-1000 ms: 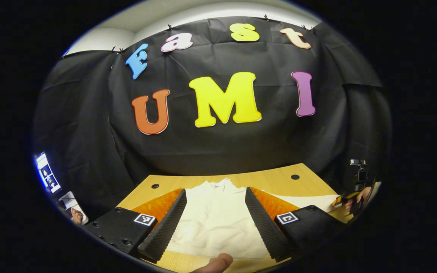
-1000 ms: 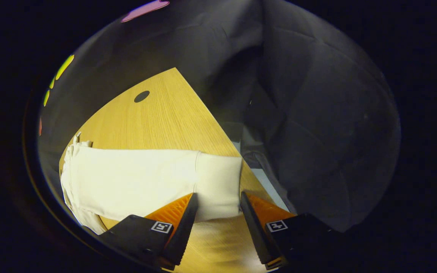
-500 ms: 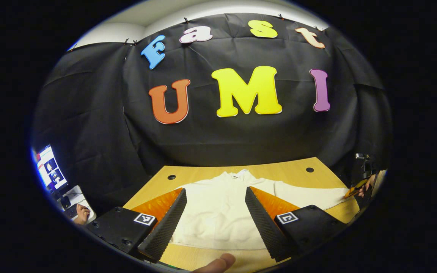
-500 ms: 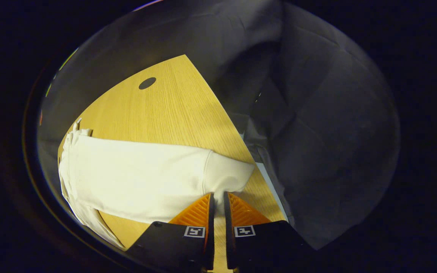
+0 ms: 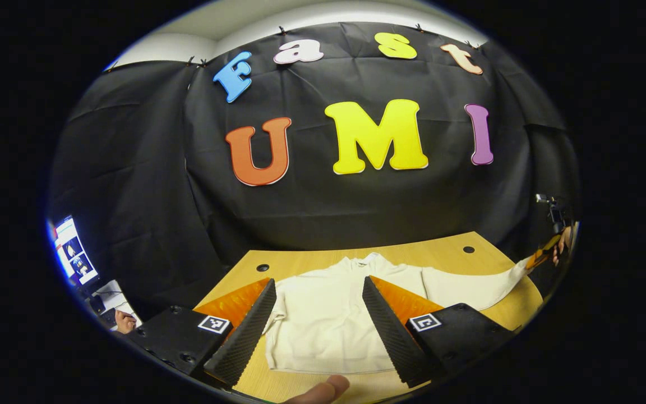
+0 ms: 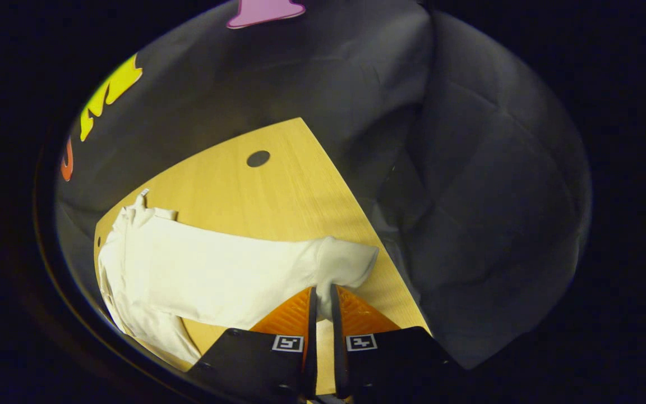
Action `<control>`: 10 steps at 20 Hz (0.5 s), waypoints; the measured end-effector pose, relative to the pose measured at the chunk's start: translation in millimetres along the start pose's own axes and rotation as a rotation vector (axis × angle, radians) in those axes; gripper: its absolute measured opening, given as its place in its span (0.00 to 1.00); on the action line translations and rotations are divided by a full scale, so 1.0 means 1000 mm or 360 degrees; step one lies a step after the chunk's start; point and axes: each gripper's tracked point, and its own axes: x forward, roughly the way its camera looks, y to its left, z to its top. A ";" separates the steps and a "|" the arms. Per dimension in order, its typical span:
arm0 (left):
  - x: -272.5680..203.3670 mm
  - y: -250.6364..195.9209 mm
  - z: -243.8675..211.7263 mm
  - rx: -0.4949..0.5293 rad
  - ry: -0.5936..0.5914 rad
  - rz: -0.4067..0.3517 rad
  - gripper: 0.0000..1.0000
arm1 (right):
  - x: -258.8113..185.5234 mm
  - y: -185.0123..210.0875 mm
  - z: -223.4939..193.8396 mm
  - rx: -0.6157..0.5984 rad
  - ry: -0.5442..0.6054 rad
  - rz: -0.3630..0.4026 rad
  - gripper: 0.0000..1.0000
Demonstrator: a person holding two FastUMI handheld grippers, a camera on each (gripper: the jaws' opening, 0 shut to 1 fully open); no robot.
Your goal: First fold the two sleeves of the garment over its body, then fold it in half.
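On desk, right claw clamps sleeve cuff (lifted); left claw spread wide above sweater.

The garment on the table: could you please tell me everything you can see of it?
The garment is a cream long-sleeved top of soft knit-like cloth, lying flat on the wooden table, collar toward the wall. Its right sleeve stretches out sideways, and the right gripper is closed on its cuff, lifting that end off the table. The left gripper is open near the body, not touching it.
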 end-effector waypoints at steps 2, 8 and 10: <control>0.004 0.008 -0.004 -0.0015 0.0000 -0.0026 1.00 | -0.028 0.033 0.016 -0.0051 -0.0057 0.0046 0.13; 0.009 0.050 -0.016 -0.0022 -0.0029 -0.0071 1.00 | -0.085 0.179 0.034 -0.0289 -0.0180 0.0221 0.13; 0.013 0.073 -0.021 -0.0003 -0.0026 -0.0033 1.00 | -0.099 0.232 0.026 -0.0357 -0.0184 0.0293 0.13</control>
